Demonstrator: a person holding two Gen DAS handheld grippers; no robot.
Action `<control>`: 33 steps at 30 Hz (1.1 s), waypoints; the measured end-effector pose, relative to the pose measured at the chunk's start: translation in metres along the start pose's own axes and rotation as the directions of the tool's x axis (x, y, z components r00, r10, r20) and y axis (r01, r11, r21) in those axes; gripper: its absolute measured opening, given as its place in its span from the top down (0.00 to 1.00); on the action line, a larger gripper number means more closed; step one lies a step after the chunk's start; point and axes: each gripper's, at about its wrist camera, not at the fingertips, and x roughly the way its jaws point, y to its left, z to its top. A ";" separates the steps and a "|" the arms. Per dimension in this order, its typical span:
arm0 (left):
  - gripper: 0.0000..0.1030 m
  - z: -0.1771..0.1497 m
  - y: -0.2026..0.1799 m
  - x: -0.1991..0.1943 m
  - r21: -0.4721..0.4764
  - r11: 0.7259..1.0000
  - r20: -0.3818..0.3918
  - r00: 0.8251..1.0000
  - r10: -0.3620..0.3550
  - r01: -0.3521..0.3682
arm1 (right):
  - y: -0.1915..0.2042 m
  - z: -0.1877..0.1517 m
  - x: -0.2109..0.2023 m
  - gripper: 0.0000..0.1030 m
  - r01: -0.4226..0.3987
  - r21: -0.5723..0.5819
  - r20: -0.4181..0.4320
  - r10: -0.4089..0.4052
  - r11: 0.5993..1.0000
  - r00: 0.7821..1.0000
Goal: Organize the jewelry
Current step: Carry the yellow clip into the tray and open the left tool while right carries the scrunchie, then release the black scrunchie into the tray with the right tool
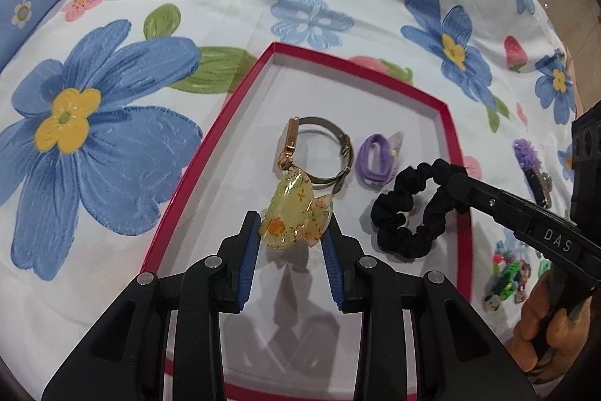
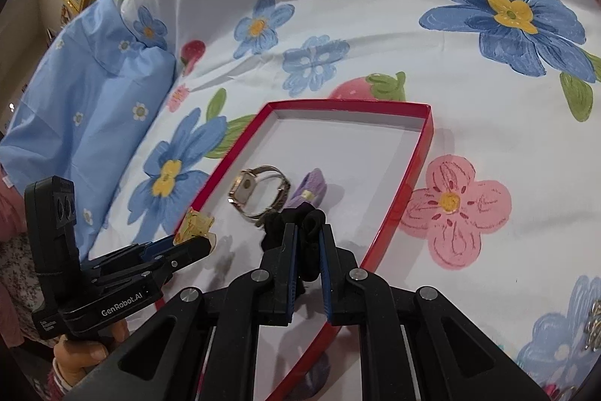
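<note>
1. Jewelry and hair pieces are being gathered into a red-rimmed tray (image 1: 449, 123) that lies on a flower-printed sheet (image 1: 112, 138). In the left wrist view, a watch (image 1: 319, 149) and a purple hair tie (image 1: 373, 156) already lie on the tray's white floor.
2. In the same view, the left gripper (image 1: 291, 232) is clamped on a yellow claw clip (image 1: 296, 213), which it holds over the tray close to the watch. The clip looks like hard translucent resin with orange flecks, curved and lobed.
3. To the right, the right gripper (image 1: 456, 186) pinches a black scrunchie (image 1: 409, 209) that hangs over the tray's right side. It is soft, ruffled fabric in a floppy ring.
4. Outside the tray to the right, still on the sheet, lie a purple fuzzy clip (image 1: 526, 153) and a heap of small bright pieces (image 1: 507, 273). By my reading the work is partly done: two pieces placed, two on their way, several left.
5. In the right wrist view, the tray (image 2: 428, 130) shows shallow cardboard-like walls, red outside and white inside. The watch (image 2: 259, 194) has a thin metal band and a pale squarish face; the purple tie (image 2: 311, 192) sits just beside it.
6. Here the right gripper (image 2: 308, 239) has its blue ribbed pads closed on bunched scrunchie (image 2: 311, 224) cloth. The left gripper (image 2: 195, 243) enters from the left, gripping the yellow clip (image 2: 195, 224) above the tray's left edge.
</note>
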 end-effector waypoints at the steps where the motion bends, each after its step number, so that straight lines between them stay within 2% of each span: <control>1: 0.70 0.000 0.000 0.002 -0.002 1.000 -0.005 1.000 0.001 -0.001 | 0.000 0.001 0.002 0.90 0.005 -0.002 -0.004 -0.005 1.000 1.000; 10: 0.70 0.003 -0.004 0.018 0.021 1.000 -0.040 0.999 0.014 -0.013 | 0.005 0.004 0.019 0.89 0.089 -0.086 -0.046 -0.093 0.992 0.995; 16: 0.70 0.004 -0.008 0.024 0.046 0.999 -0.051 0.998 0.028 -0.025 | 0.008 0.007 0.023 0.87 0.112 -0.122 -0.057 -0.120 0.986 0.991; 29: 0.67 0.007 -0.009 0.023 0.046 0.998 -0.048 0.998 0.046 -0.044 | 0.008 0.009 0.025 0.80 0.078 -0.120 -0.075 -0.087 0.990 0.993; 33: 0.56 0.007 -0.010 0.018 0.045 0.998 -0.036 0.998 0.053 -0.051 | 0.008 0.008 0.021 0.76 0.065 -0.106 -0.064 -0.072 0.992 0.995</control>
